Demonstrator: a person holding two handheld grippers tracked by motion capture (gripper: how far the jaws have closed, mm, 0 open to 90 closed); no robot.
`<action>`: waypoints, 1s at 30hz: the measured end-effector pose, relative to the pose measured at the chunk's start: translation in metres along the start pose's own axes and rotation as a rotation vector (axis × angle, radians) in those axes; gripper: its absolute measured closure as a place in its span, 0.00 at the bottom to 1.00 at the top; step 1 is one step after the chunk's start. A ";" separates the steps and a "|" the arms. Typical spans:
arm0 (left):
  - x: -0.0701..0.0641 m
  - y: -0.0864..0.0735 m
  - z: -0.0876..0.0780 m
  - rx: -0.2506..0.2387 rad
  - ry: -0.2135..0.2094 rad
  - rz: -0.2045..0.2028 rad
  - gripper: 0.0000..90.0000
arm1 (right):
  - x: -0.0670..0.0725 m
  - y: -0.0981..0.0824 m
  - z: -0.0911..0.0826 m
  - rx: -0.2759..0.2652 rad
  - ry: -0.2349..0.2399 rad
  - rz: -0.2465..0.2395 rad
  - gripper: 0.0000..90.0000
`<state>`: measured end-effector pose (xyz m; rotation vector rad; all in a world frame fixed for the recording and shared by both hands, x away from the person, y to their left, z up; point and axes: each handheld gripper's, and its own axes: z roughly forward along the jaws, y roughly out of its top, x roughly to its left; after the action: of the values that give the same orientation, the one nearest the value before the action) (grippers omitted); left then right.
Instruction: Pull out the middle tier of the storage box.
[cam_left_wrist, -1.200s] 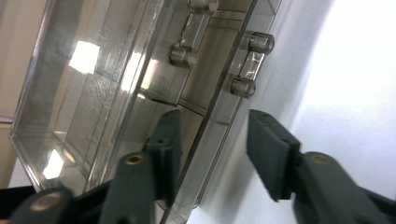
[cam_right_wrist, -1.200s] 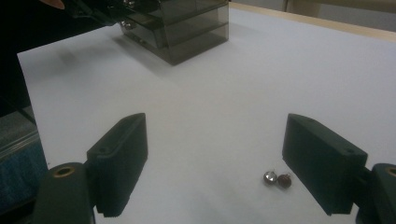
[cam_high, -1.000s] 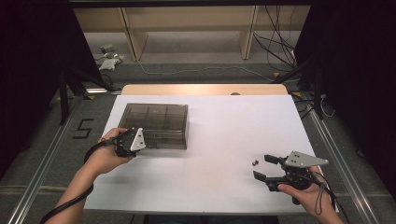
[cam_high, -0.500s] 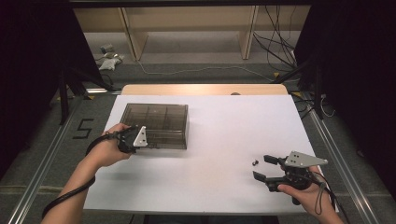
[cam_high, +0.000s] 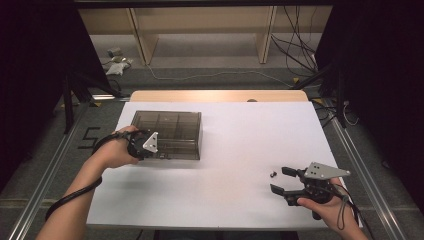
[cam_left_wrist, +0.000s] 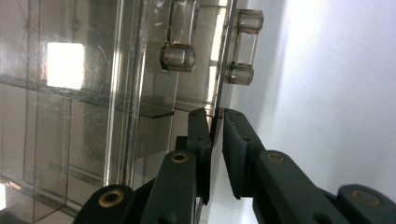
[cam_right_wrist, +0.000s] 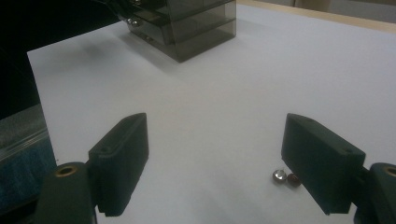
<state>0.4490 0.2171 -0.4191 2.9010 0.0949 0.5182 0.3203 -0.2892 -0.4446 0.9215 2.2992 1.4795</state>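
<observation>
As left gripper (cam_left_wrist: 215, 154) apparently clamps box (cam_high: 170, 131) edge | right gripper (cam_right_wrist: 215, 163) spread wide | screws (cam_right_wrist: 286, 177) half-hidden

Probably a lab: a white-topped table (cam_high: 240, 150) on aluminium rails (cam_high: 45, 175), loose cables (cam_high: 295, 45), dark curtains (cam_high: 380, 75).

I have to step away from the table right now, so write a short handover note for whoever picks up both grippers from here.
Left gripper: its jaws have just been closing and now pinch the thin front edge of the smoky clear box, below its two clear latches.
Right gripper: open, holding nothing, low over the white table near its right front corner.
Things: the box sits at the table's left rear, apparently not yet open. Small metal parts lie on the table beside one right jaw.
Done: grip on the box edge.
Left, likely: open the box, then pick up the small parts and put them in.
</observation>
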 end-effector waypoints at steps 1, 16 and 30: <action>0.000 0.000 0.000 -0.004 -0.010 0.004 0.92 | 0.000 0.000 0.000 -0.001 0.001 0.002 0.27; -0.001 0.001 -0.001 -0.003 -0.011 0.071 0.94 | 0.000 0.000 0.000 0.000 0.000 0.003 0.27; -0.011 -0.003 -0.005 -0.030 -0.020 0.068 0.95 | 0.000 0.000 0.000 0.000 -0.001 0.003 0.27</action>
<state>0.4371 0.2196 -0.4190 2.8875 -0.0138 0.4977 0.3205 -0.2898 -0.4445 0.9262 2.2979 1.4795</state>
